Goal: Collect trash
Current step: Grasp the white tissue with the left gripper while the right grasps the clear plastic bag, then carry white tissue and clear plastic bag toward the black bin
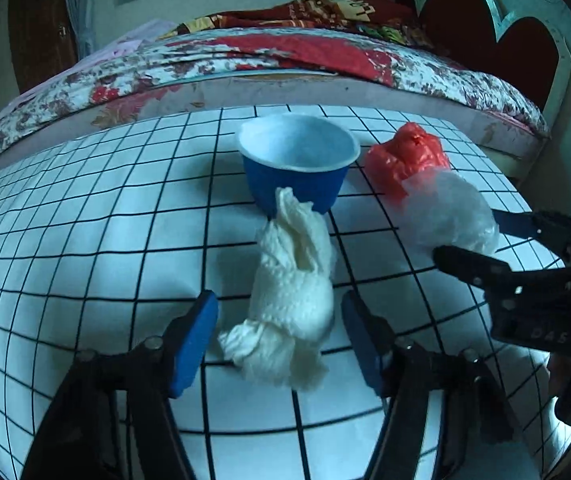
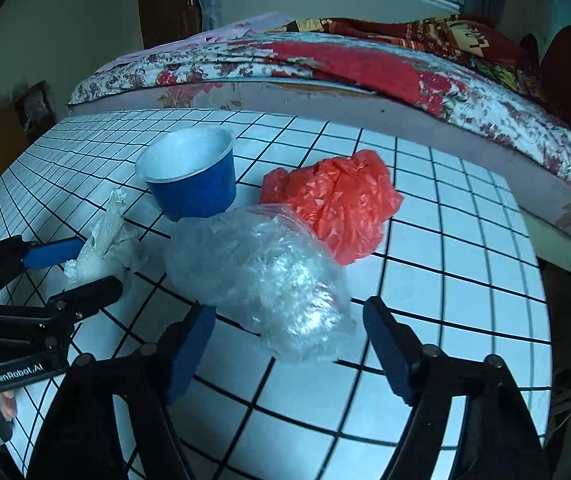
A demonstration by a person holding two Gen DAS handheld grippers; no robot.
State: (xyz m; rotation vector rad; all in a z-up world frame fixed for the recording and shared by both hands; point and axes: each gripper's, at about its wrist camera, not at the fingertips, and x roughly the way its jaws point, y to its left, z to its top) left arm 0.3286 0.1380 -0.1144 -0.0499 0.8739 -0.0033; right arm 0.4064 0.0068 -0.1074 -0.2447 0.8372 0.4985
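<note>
The left claw is spread wide, holding nothing, its blue fingers straddling the crumpled paper towel on the gridded tabletop; the towel's long axis runs straight ahead along the fingers, toward the blue cup. The right claw is likewise released, with the clear plastic bag between its tips, though whether a finger already touches it is hard to tell. The red plastic bag lies beyond, the bed behind all.

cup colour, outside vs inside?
Cup: blue outside, white inside. Right wrist view shows it best.
</note>
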